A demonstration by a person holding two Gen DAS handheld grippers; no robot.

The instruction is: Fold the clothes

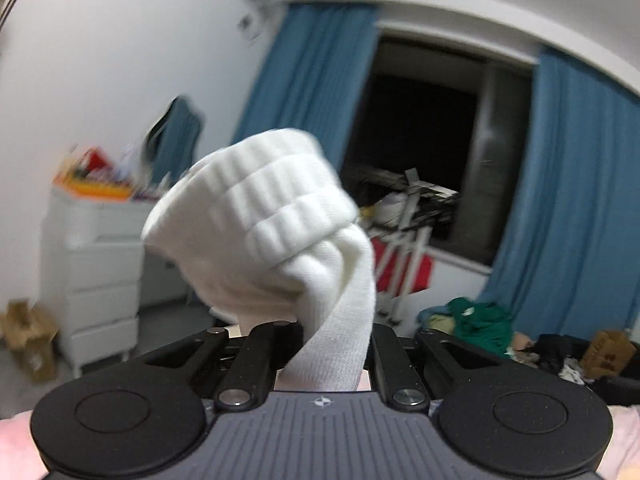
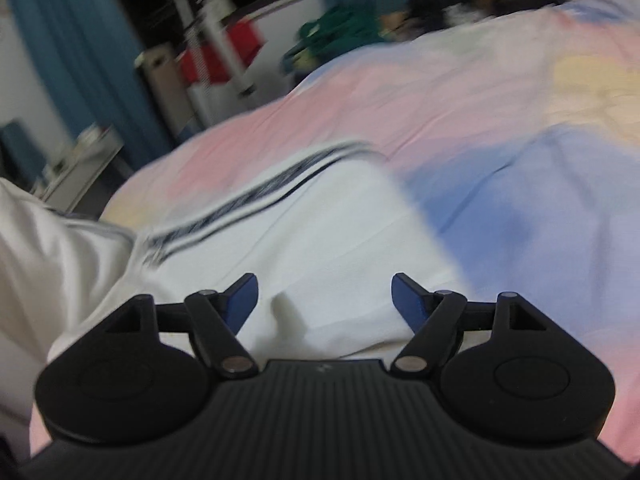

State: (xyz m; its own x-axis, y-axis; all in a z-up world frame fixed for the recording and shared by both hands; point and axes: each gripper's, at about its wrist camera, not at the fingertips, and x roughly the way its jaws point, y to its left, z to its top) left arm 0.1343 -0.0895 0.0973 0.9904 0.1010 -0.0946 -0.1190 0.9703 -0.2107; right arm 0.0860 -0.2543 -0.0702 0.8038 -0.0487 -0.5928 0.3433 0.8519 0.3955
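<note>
In the left wrist view, the left gripper [image 1: 326, 344] sat low in the middle of the frame, clamped tight on a white ribbed cuff [image 1: 276, 204]. The cuff bunched up above the gripper in the middle of the frame, and a thin strip of it ran down between the closed jaws. It looked soft and stretchy, with bumpy rows of ribs. Behind it were white drawers [image 1: 96, 256] at the left and blue curtains [image 1: 308, 76] farther right. In the right wrist view, the white garment [image 2: 304, 240] lay on the pink and blue bedsheet [image 2: 520, 128], filling the left and middle of the frame. A dark striped band [image 2: 256, 196] ran from lower left to upper right, so the cloth's long way probably ran that way too. The right gripper [image 2: 325, 300] was at the bottom middle, with its blue pads [image 2: 240, 304] wide apart and nothing between them. The cloth lay just past them, so this gripper looked ready to grab it.
</note>
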